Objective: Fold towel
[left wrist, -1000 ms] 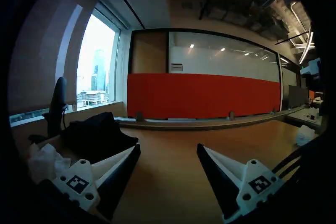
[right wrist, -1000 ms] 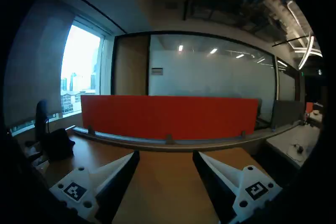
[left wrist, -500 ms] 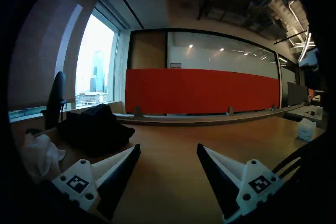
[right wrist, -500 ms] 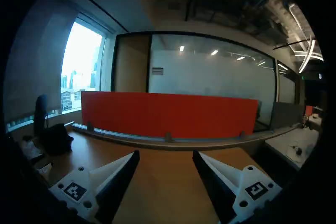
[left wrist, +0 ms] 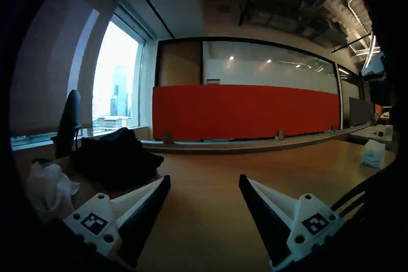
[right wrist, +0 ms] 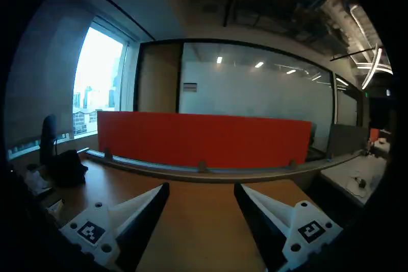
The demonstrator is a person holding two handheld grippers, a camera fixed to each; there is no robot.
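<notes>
In the left gripper view my left gripper (left wrist: 204, 190) hangs open just above a wooden desk (left wrist: 214, 180), with nothing between its fingers. A crumpled white cloth (left wrist: 48, 190) lies at the desk's left edge, beside the left finger. Behind it sits a dark heap of fabric or a bag (left wrist: 115, 157). In the right gripper view my right gripper (right wrist: 201, 198) is also open over the bare desk (right wrist: 204, 221), holding nothing. The same dark heap (right wrist: 66, 167) shows far off at the left, with the pale cloth (right wrist: 36, 180) near it.
A red divider panel (left wrist: 245, 111) runs along the desk's far edge, with a glass wall behind. A black chair (left wrist: 66, 124) stands by the window at the left. A small white box (left wrist: 373, 153) sits at the desk's right. Another desk (right wrist: 357, 177) lies to the right.
Both views have tilted slightly down and steadied, so the divider sits a little higher than a second ago. Both grippers stay open and nothing on the desk has moved.
</notes>
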